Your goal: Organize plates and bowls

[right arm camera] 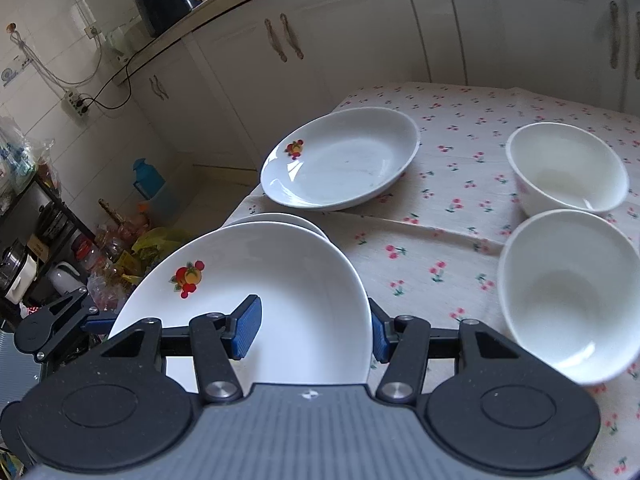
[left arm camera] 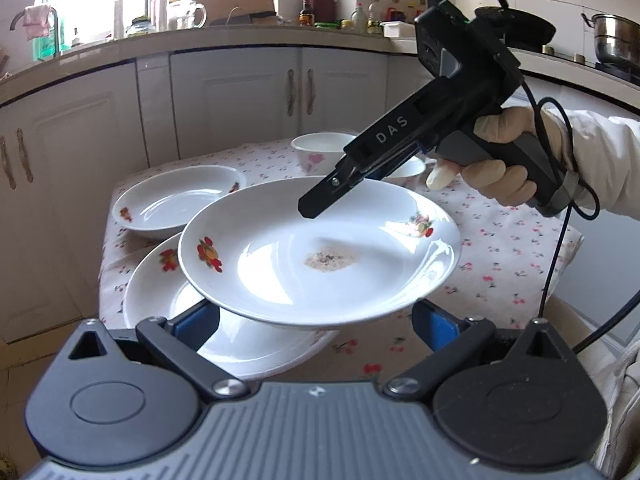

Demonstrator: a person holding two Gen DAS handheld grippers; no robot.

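Note:
A white fruit-print plate point(left arm camera: 320, 252) with a brown smear at its centre is held tilted in the air over a second plate point(left arm camera: 240, 344) on the table. My right gripper point(left arm camera: 320, 204) is shut on its far rim; in the right wrist view the gripper point(right arm camera: 316, 328) has one blue pad on the plate point(right arm camera: 280, 304) and one outside its rim. My left gripper point(left arm camera: 316, 324) is open, its blue pads point(left arm camera: 440, 326) under the plate's near edge. A third plate point(right arm camera: 340, 160) and two white bowls point(right arm camera: 568, 168) point(right arm camera: 568, 292) stand on the table.
The table carries a cherry-print cloth point(right arm camera: 440, 240). White cabinets point(left arm camera: 248, 92) and a cluttered counter stand behind it. Floor clutter and a shelf point(right arm camera: 40, 240) lie to the left of the table. My right gripper's cable point(left arm camera: 548, 280) hangs at the right.

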